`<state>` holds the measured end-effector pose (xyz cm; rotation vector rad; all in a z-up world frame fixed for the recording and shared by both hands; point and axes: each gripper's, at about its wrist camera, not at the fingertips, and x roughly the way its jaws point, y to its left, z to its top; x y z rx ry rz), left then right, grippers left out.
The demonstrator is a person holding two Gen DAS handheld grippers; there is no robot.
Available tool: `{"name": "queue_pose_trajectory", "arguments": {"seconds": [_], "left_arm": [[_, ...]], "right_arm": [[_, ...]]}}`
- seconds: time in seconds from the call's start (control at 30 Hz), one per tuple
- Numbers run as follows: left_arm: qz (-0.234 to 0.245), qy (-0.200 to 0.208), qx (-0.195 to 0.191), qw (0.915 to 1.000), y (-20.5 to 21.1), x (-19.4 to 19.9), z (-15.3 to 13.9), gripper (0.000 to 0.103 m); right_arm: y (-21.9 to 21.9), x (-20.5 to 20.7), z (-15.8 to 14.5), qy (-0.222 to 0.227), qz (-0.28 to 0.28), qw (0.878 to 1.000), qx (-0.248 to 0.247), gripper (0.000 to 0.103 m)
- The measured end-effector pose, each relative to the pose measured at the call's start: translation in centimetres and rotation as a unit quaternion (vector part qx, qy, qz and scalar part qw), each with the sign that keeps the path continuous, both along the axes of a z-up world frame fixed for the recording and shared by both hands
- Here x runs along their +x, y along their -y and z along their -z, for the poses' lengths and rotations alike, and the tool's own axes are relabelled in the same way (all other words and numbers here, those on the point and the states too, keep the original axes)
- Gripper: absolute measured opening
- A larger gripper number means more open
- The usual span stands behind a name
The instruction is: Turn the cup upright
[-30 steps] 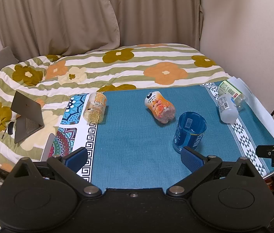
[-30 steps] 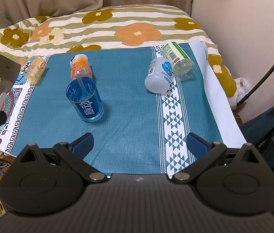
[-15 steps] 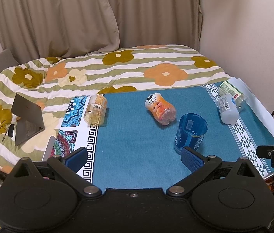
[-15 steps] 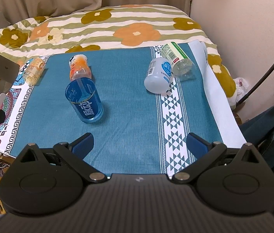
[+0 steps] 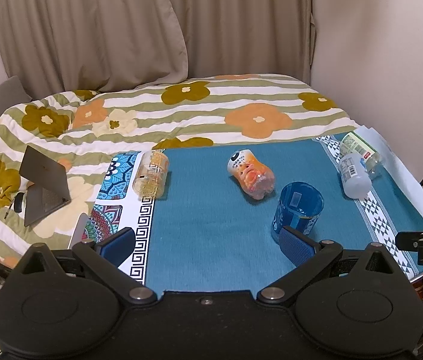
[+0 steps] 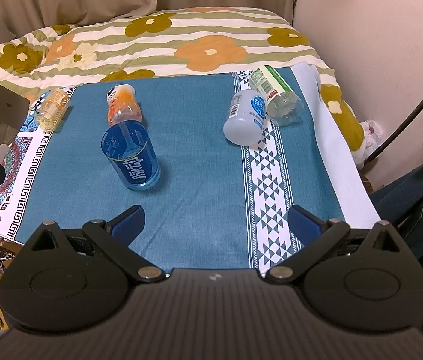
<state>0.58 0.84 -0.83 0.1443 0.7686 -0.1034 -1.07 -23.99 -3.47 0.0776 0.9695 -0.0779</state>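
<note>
A clear blue cup (image 5: pixel 297 207) with white lettering stands on its base, mouth up, on the teal cloth; it also shows in the right wrist view (image 6: pixel 132 154). An orange cup (image 5: pixel 251 174) lies on its side just behind it, also in the right wrist view (image 6: pixel 123 105). A yellow cup (image 5: pixel 151 174) lies at the left, and a white cup (image 5: pixel 353 174) and a green-labelled cup (image 5: pixel 361 151) lie at the right. My left gripper (image 5: pixel 207 241) is open and empty, near the blue cup. My right gripper (image 6: pixel 215 223) is open and empty, back from the cups.
The cloth-covered table (image 6: pixel 205 186) has its edge close to me. A flowered quilt (image 5: pixel 211 111) lies behind it, with a laptop (image 5: pixel 45 186) at the left. A wall (image 5: pixel 391 60) and a dark cable (image 6: pixel 415 111) are at the right.
Both views have shifted slightly, the left one drawing back from the table. The cups have not moved and both grippers stay open.
</note>
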Motion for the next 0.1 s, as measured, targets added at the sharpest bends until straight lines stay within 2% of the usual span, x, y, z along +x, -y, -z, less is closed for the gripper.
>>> {"name": "queue_pose_trajectory", "arguments": {"seconds": [0.1], "left_arm": [[-0.003,0.004,0.000,1.0000,-0.19,0.01,-0.08,0.103]], "right_arm": [[-0.05,0.21,-0.05,0.000,-0.001,1.000,-0.001,0.103]]}}
